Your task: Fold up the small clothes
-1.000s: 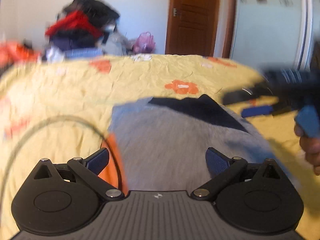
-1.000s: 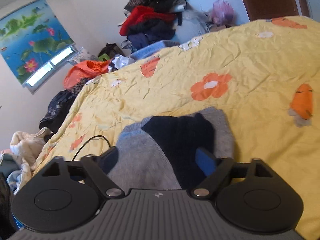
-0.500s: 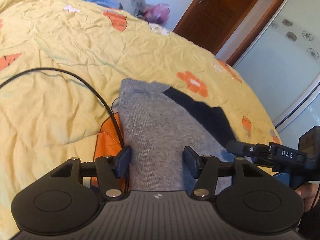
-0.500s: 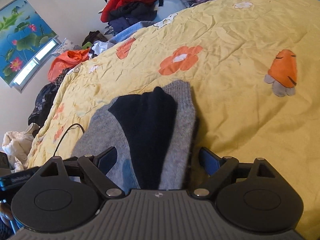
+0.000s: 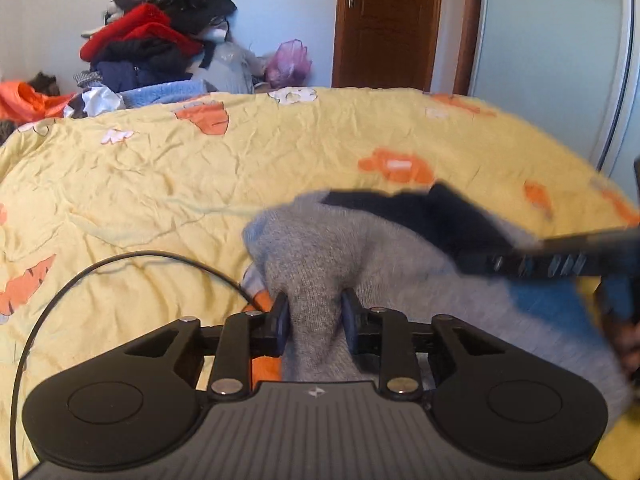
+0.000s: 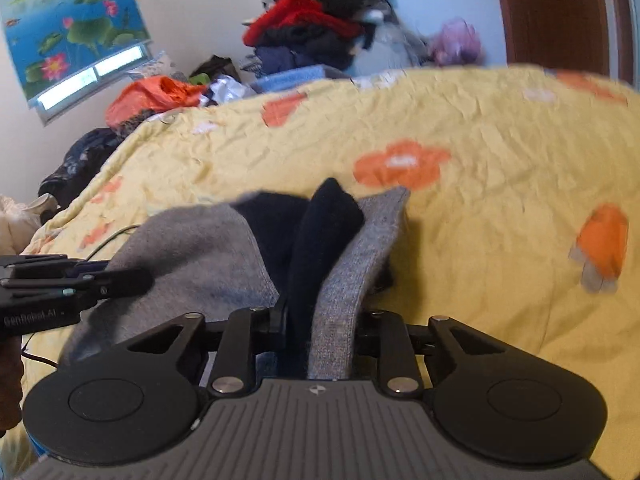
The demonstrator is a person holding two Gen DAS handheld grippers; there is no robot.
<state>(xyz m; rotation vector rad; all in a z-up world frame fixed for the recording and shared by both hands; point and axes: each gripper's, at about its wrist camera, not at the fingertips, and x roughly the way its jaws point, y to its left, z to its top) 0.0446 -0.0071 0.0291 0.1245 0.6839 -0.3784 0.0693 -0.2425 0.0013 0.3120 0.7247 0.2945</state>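
Observation:
A small grey knit garment (image 5: 360, 248) with a dark navy part (image 5: 432, 212) lies on the yellow bedspread (image 5: 160, 184). My left gripper (image 5: 314, 316) is closing, its pads pinching a bunched ridge of the grey cloth near its left edge. My right gripper (image 6: 320, 320) is closing too, its pads pressing the garment (image 6: 344, 280) where navy (image 6: 320, 232) and grey meet at the right edge. The cloth rises off the bed at both grips. Each gripper shows at the side of the other's view: the right gripper (image 5: 560, 260) and the left gripper (image 6: 60, 284).
A black cable (image 5: 120, 264) loops over the bedspread left of the garment. Piled clothes (image 5: 160, 40) stand against the far wall, with a brown door (image 5: 388, 24) and a white wardrobe (image 5: 552, 60) to the right. A lotus picture (image 6: 68, 28) hangs on the left wall.
Both grippers went from wide open to clamped on the garment's near edges. The cloth, flat before, is bunched and raised at both grips.

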